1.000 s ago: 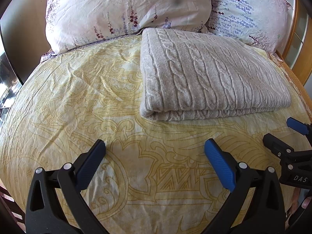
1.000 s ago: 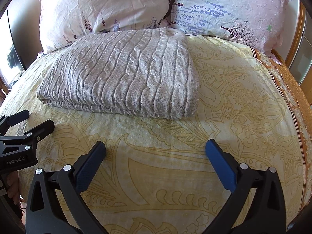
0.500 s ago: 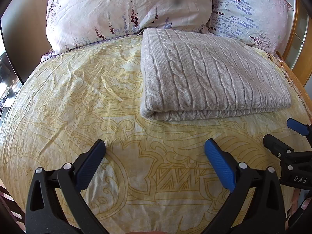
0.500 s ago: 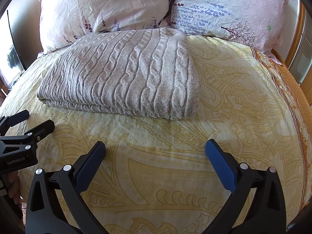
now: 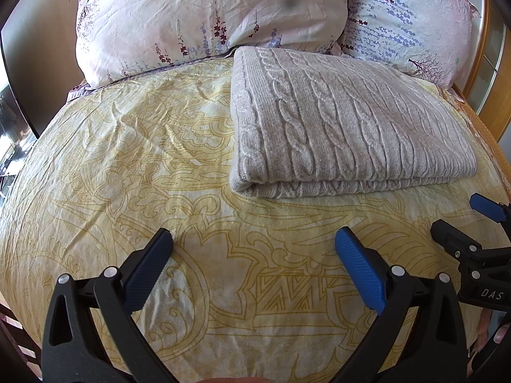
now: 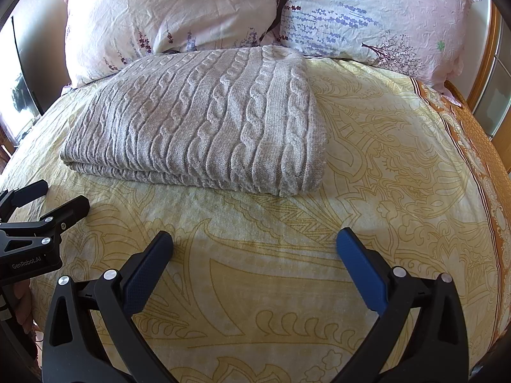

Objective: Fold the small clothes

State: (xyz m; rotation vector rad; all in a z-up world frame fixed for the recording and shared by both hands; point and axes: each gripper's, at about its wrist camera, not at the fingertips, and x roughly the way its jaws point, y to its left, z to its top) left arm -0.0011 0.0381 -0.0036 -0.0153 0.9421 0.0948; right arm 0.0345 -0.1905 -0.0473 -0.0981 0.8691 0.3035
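A grey cable-knit sweater (image 5: 345,124) lies folded into a neat rectangle on the yellow patterned bedcover (image 5: 134,166), its far edge touching the pillows. The same sweater (image 6: 204,121) fills the upper left of the right wrist view. My left gripper (image 5: 254,249) hovers open over bare bedcover, short of the sweater's near folded edge, with nothing between its blue pads. My right gripper (image 6: 254,249) is also open and empty, just in front of the sweater's right corner. Each gripper shows at the edge of the other's view: the right gripper (image 5: 463,223) and the left gripper (image 6: 44,201).
Two floral pillows (image 5: 204,16) (image 5: 412,25) stand at the head of the bed. A wooden bed frame (image 5: 488,73) runs along the right side. The bedcover's orange border (image 6: 479,146) marks the right edge. A hand (image 6: 22,306) holds the left gripper.
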